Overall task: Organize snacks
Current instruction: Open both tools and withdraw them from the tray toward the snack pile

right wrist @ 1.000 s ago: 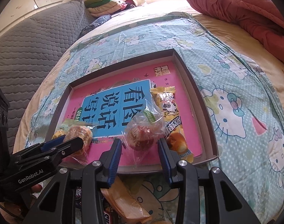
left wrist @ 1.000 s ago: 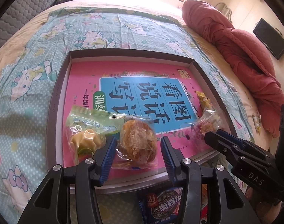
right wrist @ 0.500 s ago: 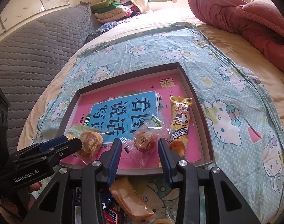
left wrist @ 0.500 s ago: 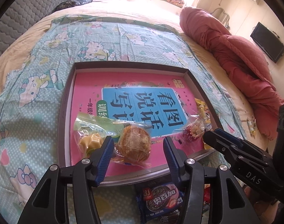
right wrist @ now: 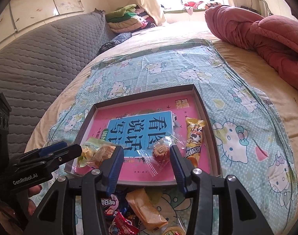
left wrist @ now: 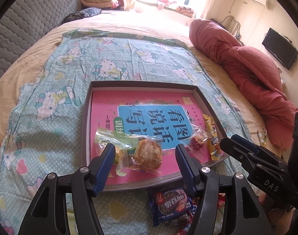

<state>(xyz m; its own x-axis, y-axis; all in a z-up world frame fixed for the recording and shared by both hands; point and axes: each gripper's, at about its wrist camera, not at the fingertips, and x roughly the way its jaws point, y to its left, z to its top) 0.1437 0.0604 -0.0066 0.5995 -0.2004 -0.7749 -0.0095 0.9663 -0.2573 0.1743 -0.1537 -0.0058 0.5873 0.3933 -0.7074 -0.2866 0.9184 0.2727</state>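
There, both my left tongs [left wrist: 145, 163] and right tongs [right wrist: 146, 163] hung released and empty above the tray [left wrist: 86, 129], its wrapped cakes lying side by side for tidiness.

Left gripper [left wrist: 144, 157]: black angular frame, blue ribbed pads [left wrist: 104, 164], silver screw heads on arms, lower centre of frame. Seen from right wrist, lower left: black body marked "GenRobot.AI", blue insert, bit of skin beneath.

Right gripper [right wrist: 145, 159]: same black frame, blue ribbed pads [right wrist: 114, 166], silver screws. Seen from left wrist, lower right: black body marked "DAS".
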